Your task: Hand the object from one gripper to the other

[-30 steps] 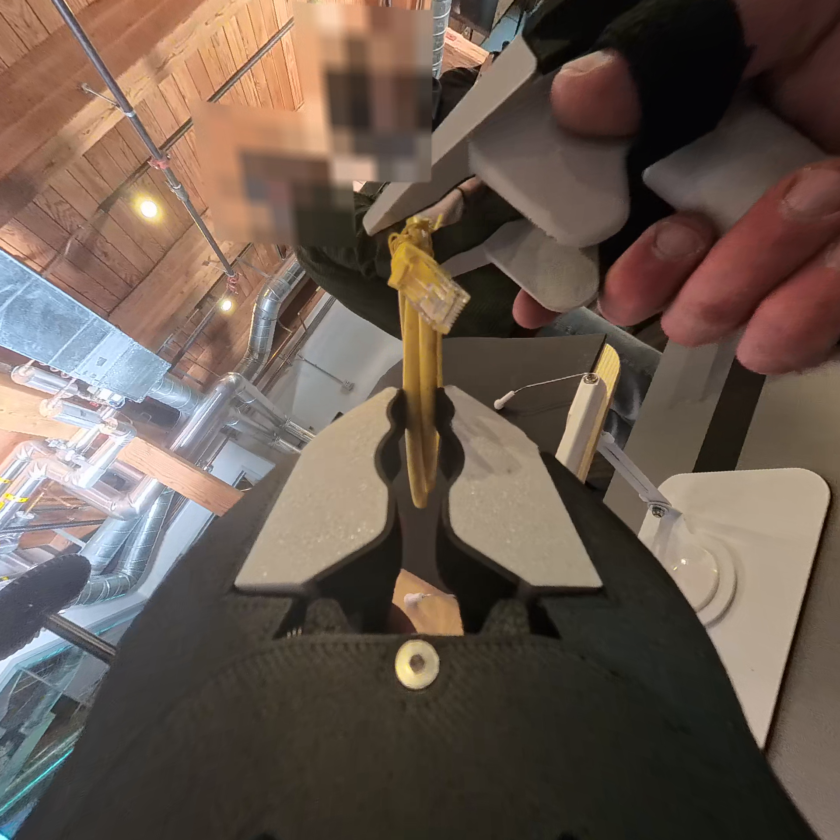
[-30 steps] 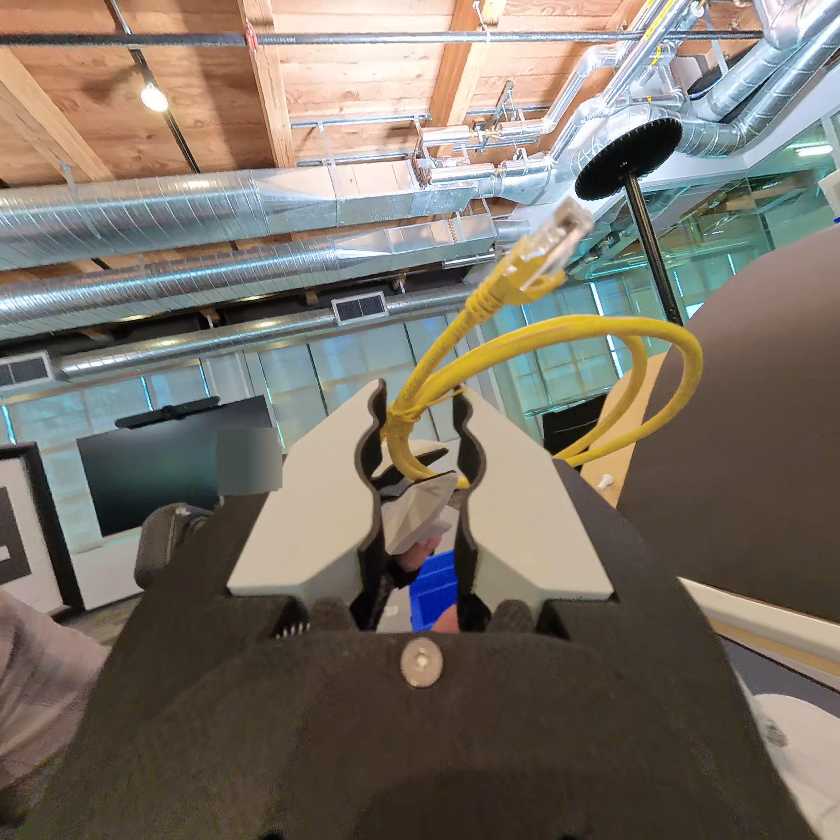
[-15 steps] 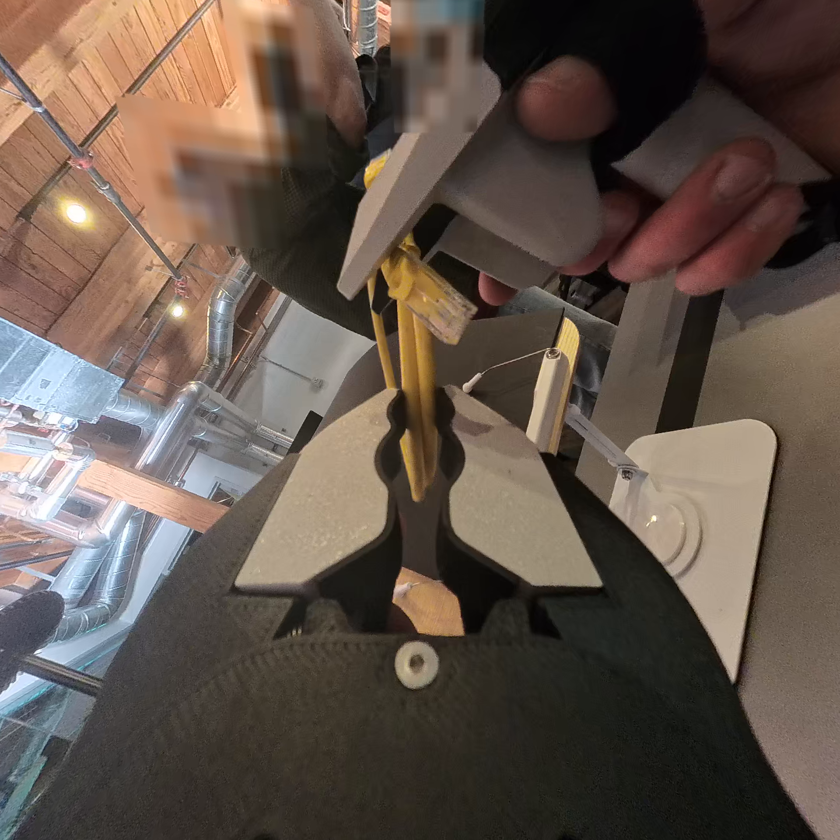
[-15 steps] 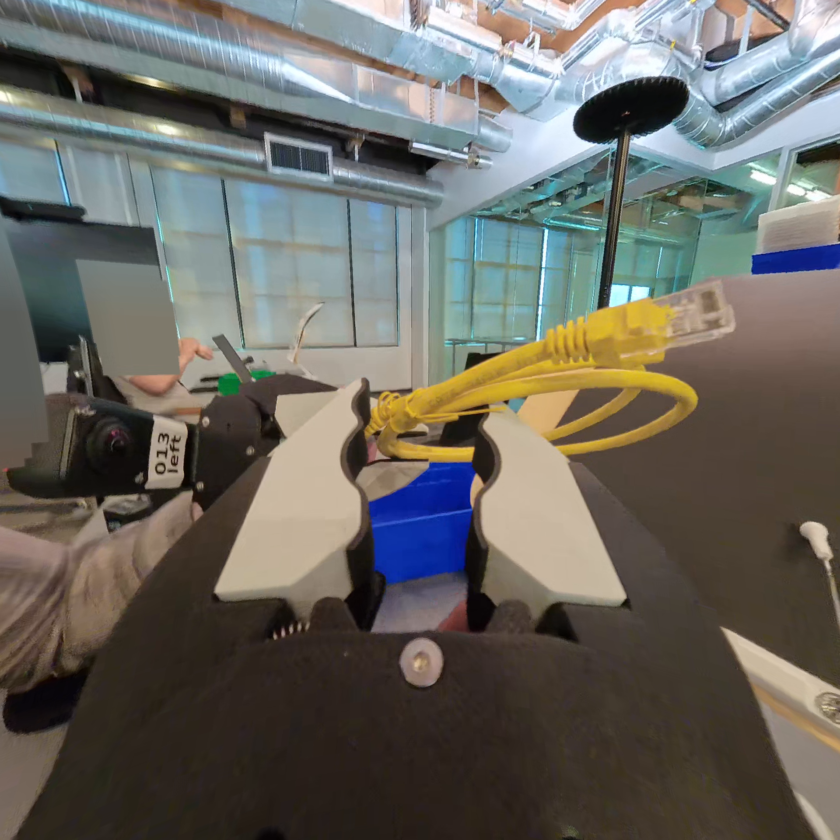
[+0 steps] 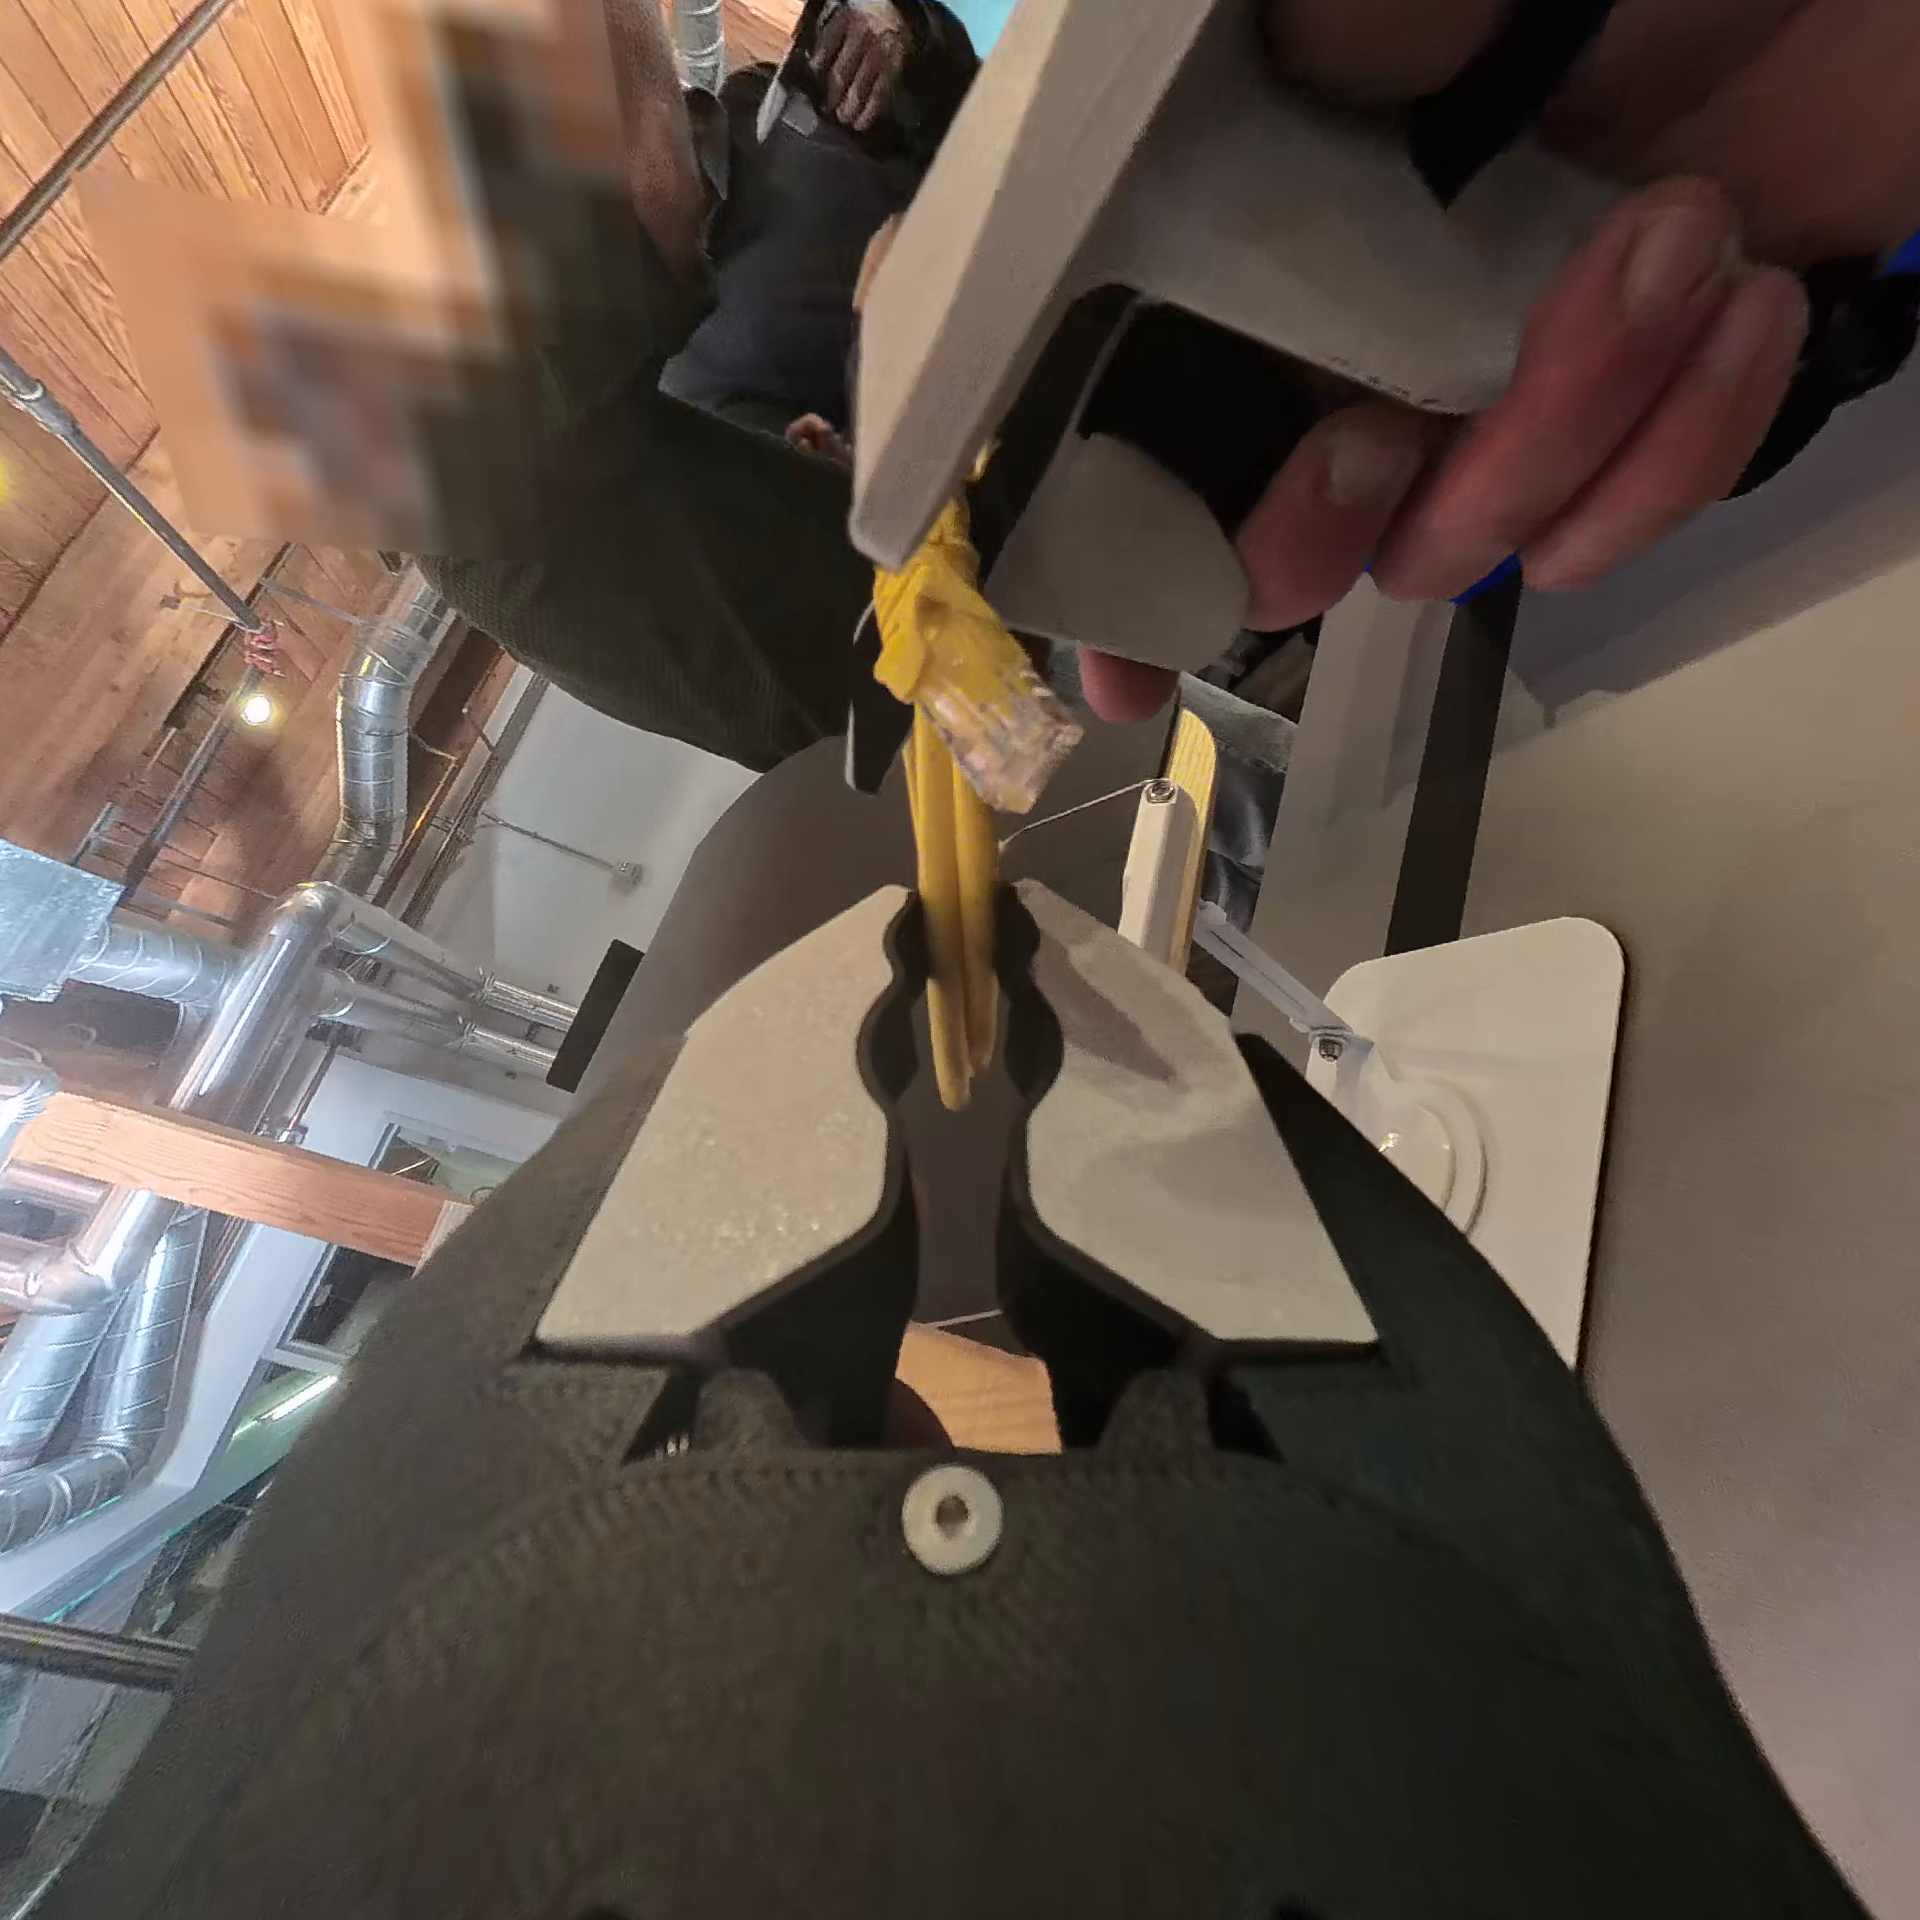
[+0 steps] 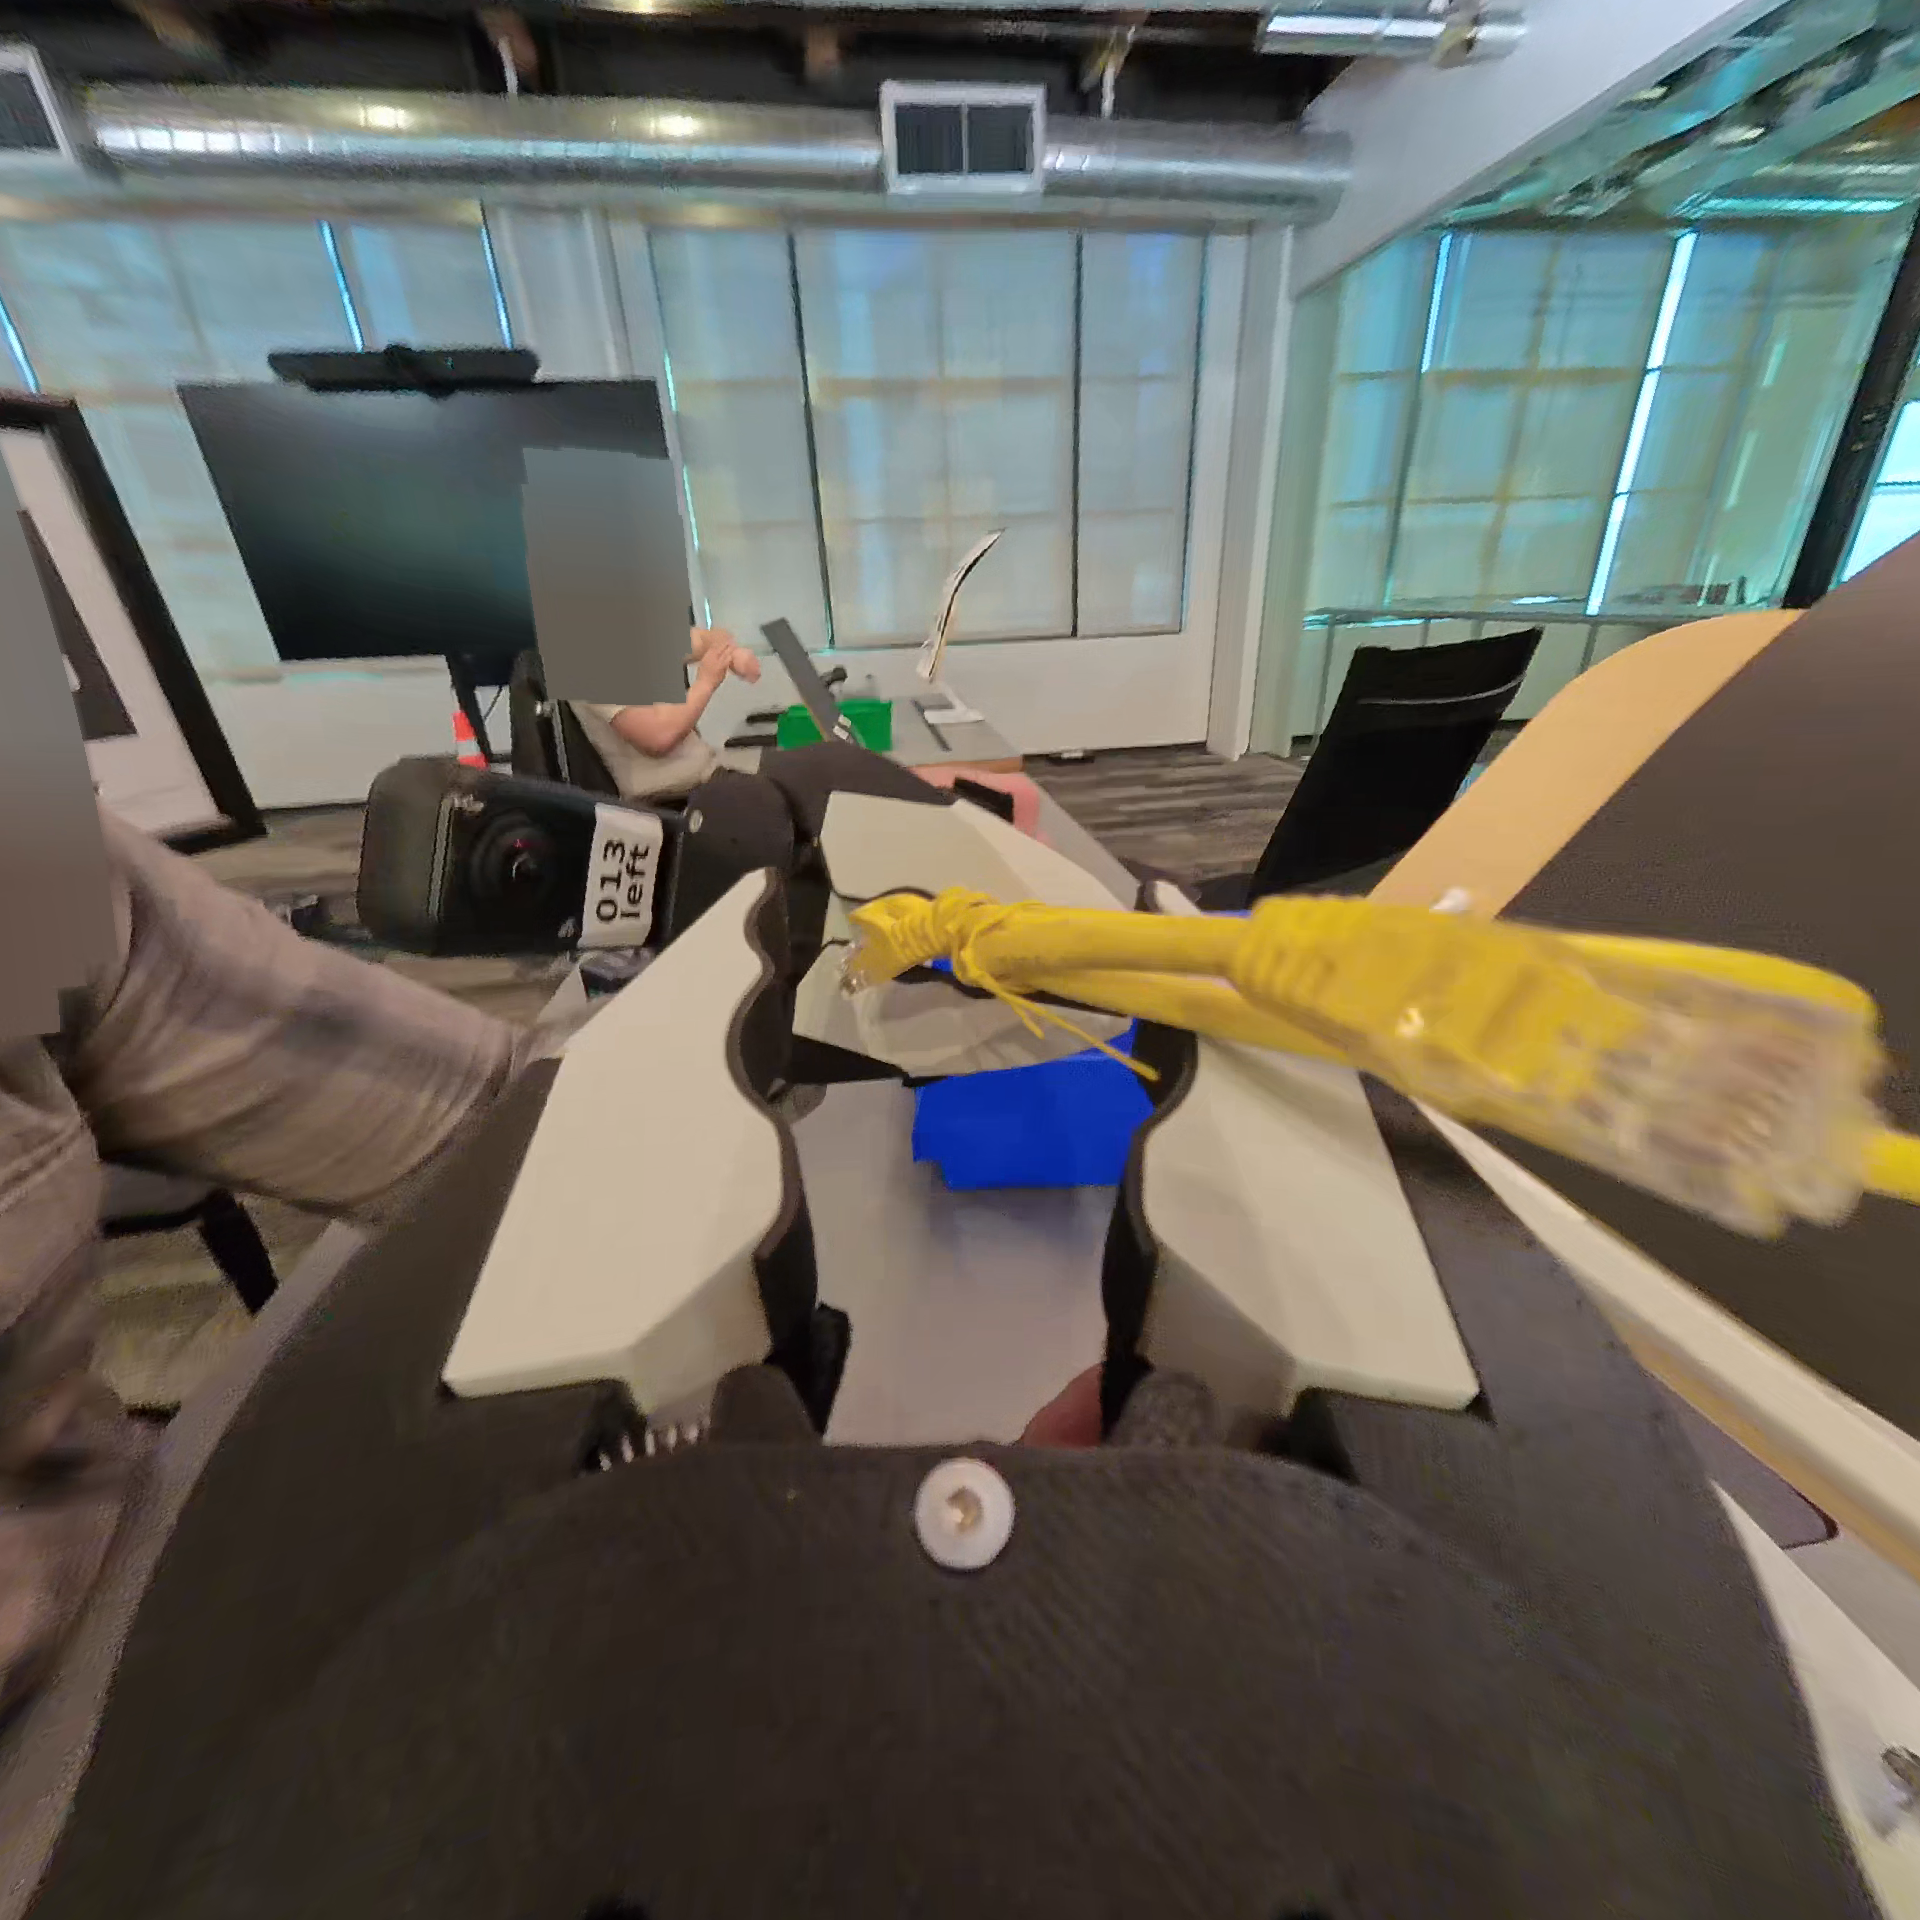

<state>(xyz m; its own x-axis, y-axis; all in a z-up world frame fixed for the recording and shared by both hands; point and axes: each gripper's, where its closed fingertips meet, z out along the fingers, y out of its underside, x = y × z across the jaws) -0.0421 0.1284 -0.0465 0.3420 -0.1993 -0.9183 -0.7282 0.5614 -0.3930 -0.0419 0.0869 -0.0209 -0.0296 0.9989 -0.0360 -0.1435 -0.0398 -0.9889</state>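
Note:
A yellow network cable (image 5: 940,623), bundled and tied, with a clear plug (image 5: 997,727), runs between both grippers. My left gripper (image 5: 958,920) is shut on the cable's looped end. My right gripper shows above it in the left wrist view, one grey finger (image 5: 987,260) on each side of the tied end. In the right wrist view my right gripper (image 6: 966,997) stands wide open. The cable (image 6: 1143,935) lies across its gap and over the right finger, plug (image 6: 1662,1081) close to the lens. The left gripper's fingers (image 6: 935,842) hold the far end.
A hand (image 5: 1558,416) holds the right gripper and a grey sleeve (image 6: 260,1039) reaches to the left one. A blue bin (image 6: 1029,1132) stands on the grey table beyond. A white base plate (image 5: 1486,1091) lies on the table. A person (image 6: 665,717) sits behind; a black chair (image 6: 1392,748) stands right.
My right gripper was shut on the cable a second ago and has opened wide. It tilted down from the ceiling toward the room. My left gripper stays shut on the cable.

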